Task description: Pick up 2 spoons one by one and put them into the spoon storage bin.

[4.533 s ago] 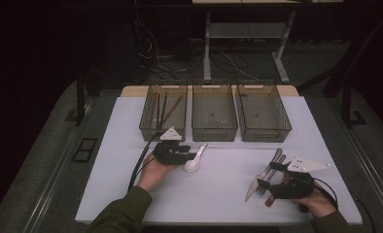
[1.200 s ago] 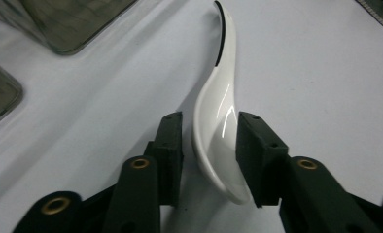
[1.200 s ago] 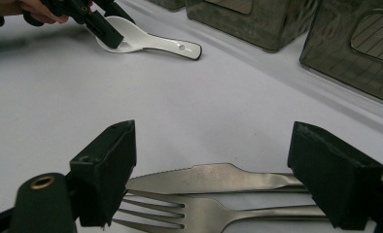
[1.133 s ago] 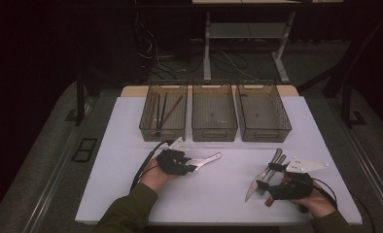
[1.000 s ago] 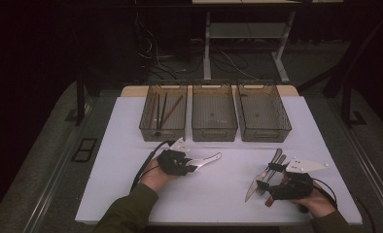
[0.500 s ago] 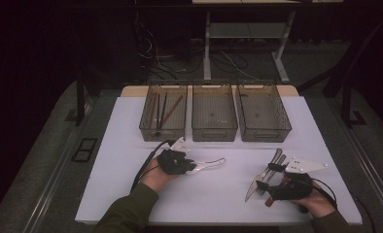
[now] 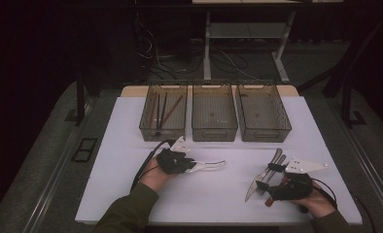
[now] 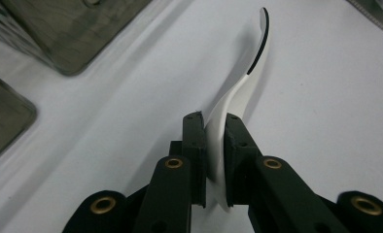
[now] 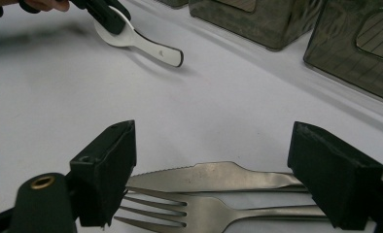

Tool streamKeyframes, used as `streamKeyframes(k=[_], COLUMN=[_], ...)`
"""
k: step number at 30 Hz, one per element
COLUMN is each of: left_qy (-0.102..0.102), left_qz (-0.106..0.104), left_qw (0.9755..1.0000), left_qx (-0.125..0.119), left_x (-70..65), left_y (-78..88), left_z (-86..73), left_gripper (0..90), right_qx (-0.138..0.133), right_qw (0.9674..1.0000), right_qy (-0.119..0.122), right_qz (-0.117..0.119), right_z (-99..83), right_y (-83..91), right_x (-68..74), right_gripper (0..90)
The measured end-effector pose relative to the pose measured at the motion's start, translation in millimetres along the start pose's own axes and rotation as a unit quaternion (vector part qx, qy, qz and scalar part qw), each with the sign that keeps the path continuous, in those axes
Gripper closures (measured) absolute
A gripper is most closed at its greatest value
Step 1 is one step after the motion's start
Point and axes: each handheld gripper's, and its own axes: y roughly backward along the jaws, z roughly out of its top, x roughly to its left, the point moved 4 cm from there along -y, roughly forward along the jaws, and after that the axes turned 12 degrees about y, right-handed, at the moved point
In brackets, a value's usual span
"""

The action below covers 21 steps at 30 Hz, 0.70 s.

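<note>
My left gripper (image 7: 191, 167) is shut on a white spoon (image 7: 210, 166). Its handle sticks out to the right, low over the white table top. In the left gripper view the jaws (image 8: 214, 133) clamp the spoon (image 8: 238, 92) edge-on at its wider end. My right gripper (image 7: 277, 184) rests near the front right. It is open, with a pad on each side of a steel knife (image 9: 218, 175) and fork (image 9: 204, 213) that lie flat on the table. The pads do not touch them. The right gripper view has the spoon (image 9: 148, 46) far off at top left.
Three dark mesh bins stand in a row at the back of the white top (image 7: 131, 126). The left bin (image 7: 149, 127) holds chopsticks; the middle bin (image 7: 214, 131) and right bin (image 7: 265, 133) look empty. More steel cutlery (image 7: 275, 158) lies just beyond the right gripper.
Since the earliest frame the left hand has shifted toward the front and taken hold of the spoon, which now points right. Over the last second both hands stay put.
</note>
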Motion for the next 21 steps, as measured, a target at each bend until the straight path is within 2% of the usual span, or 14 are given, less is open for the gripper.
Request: streamKeyframes(k=[6, 12, 15, 21], left_qy=[-0.012, -0.008, -0.009, -0.018], left_qz=[-0.006, -0.016, -0.027, -0.033], left_qw=[0.9998, 0.9994, 0.9988, 0.9981], left_qx=[-0.014, -0.031, -0.039, -0.049], left_x=[2.8, 5.7, 6.2, 7.7], left_y=[8.4, 15.2, 17.8, 20.1], left_z=[3.0, 8.0, 13.1, 26.2], left_gripper=[81.1, 81.1, 81.1, 81.1], right_qx=[0.0, -0.001, -0.001, -0.001], right_qw=[1.0, 1.0, 1.0, 1.0], right_qy=[0.001, 0.003, 0.003, 0.001], right_qz=[0.0, 0.0, 0.001, 0.001], right_z=[0.0, 0.1, 0.4, 0.4], right_y=[0.0, -0.7, -1.1, -0.6], right_x=[0.1, -0.2, 0.0, -0.3], right_gripper=[17.6, 17.6, 17.6, 17.6])
